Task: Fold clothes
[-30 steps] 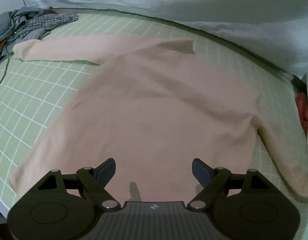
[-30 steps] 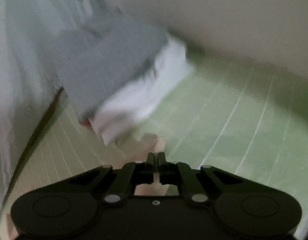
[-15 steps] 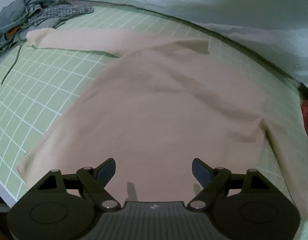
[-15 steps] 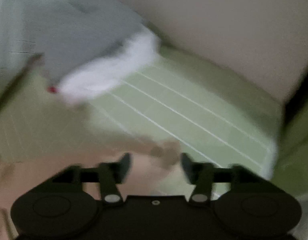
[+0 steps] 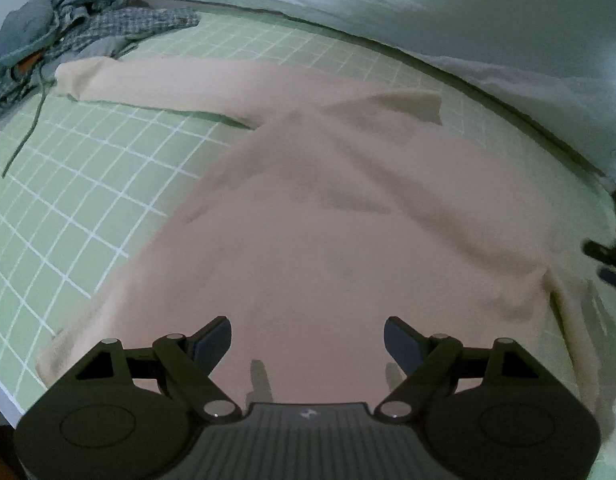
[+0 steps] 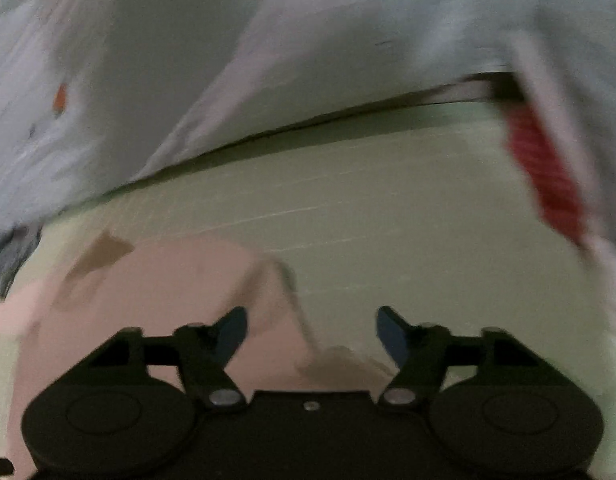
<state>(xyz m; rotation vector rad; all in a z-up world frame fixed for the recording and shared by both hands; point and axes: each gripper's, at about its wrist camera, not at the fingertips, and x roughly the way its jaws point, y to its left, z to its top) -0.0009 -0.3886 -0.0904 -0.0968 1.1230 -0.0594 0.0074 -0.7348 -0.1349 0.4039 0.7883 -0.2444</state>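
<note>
A peach long-sleeved top point(image 5: 328, 232) lies spread flat on the green gridded mat point(image 5: 88, 184), one sleeve point(image 5: 156, 84) stretched out toward a heap of grey and checked clothes point(image 5: 68, 36) at the mat's far left corner. The left gripper point(image 5: 307, 334) hangs over the top's near hem with its fingers point(image 5: 212, 338) spread wide and empty. The right gripper point(image 6: 311, 330) — its view blurred — is likewise parted with nothing between its fingers, over the top's other sleeve near a red-and-white cloth point(image 6: 548, 176), with pale bedding point(image 6: 188, 60) beyond the mat's edge.
</note>
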